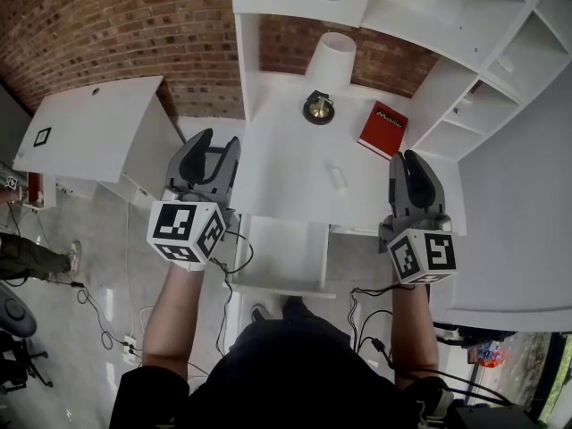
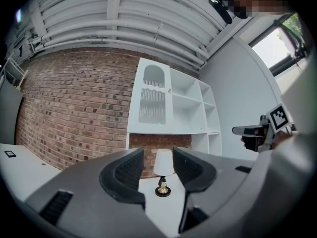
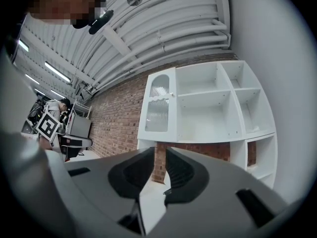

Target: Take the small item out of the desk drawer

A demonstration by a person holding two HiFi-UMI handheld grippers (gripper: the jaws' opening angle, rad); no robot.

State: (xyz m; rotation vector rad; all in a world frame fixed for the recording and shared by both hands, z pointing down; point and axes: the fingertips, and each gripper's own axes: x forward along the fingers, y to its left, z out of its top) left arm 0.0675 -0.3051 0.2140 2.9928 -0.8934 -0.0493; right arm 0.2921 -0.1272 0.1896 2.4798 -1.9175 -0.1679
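Person [image 1: 295,365]: standing at the bottom middle of the head view in a dark top, both bare forearms reaching up the frame, one gripper in each hand.
Left gripper [image 1: 219,143]: hovering over the desk's left edge, a bit left of centre. Its jaws are standing well apart with nothing between them, and only the far-off lamp [image 2: 162,168] is showing through the gap in the left gripper view.
Right gripper [image 1: 405,159]: hanging over the desk's right edge, right of centre. Its jaws are sitting just a narrow gap apart and pinching nothing.
Drawer [image 1: 279,250]: sticking out open from the desk front, just below centre, between the two grippers.
Small white item [image 1: 338,179]: lying on the desk top, above the drawer in the frame, nearer the right gripper but touching neither.
Desk [image 1: 277,159]: white, running up the middle of the frame.
Red book [image 1: 383,129]: lying flat on the desk, right of the lamp's base.
Shelf unit [image 1: 500,52]: filling the upper right.
Brick wall [image 1: 107,25]: showing in the upper left.
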